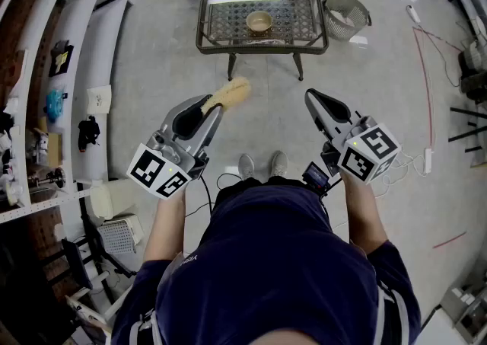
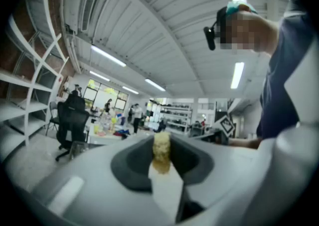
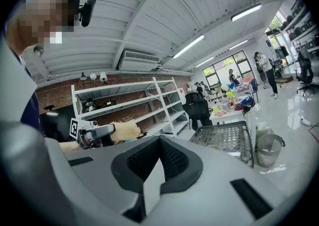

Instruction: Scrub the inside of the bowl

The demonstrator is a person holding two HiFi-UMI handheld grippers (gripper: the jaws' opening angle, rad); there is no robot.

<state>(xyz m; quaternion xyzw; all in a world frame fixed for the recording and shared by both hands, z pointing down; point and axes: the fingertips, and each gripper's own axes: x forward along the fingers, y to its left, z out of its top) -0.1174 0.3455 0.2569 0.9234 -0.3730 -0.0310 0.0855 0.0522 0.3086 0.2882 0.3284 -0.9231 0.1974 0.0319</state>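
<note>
A tan bowl [image 1: 259,23] stands on a glass-topped low table [image 1: 312,43] some way ahead of me. My left gripper [image 1: 215,108] is shut on a yellow loofah scrubber [image 1: 230,94], which sticks out past the jaws toward the table; the same scrubber [image 2: 161,150] shows pinched between the dark pads in the left gripper view. My right gripper [image 1: 310,97] is shut with nothing in it, held at the same height to the right. In the right gripper view the jaws [image 3: 160,142] meet, with the left gripper [image 3: 94,133] and its scrubber [image 3: 123,131] off to the left and the table [image 3: 222,137] beyond.
A mesh waste bin [image 1: 345,14] stands right of the table. White shelving [image 1: 30,145] runs along the left wall. Cables and a power strip [image 1: 428,159] lie on the floor at the right. My shoes [image 1: 262,164] are on the concrete floor between the grippers.
</note>
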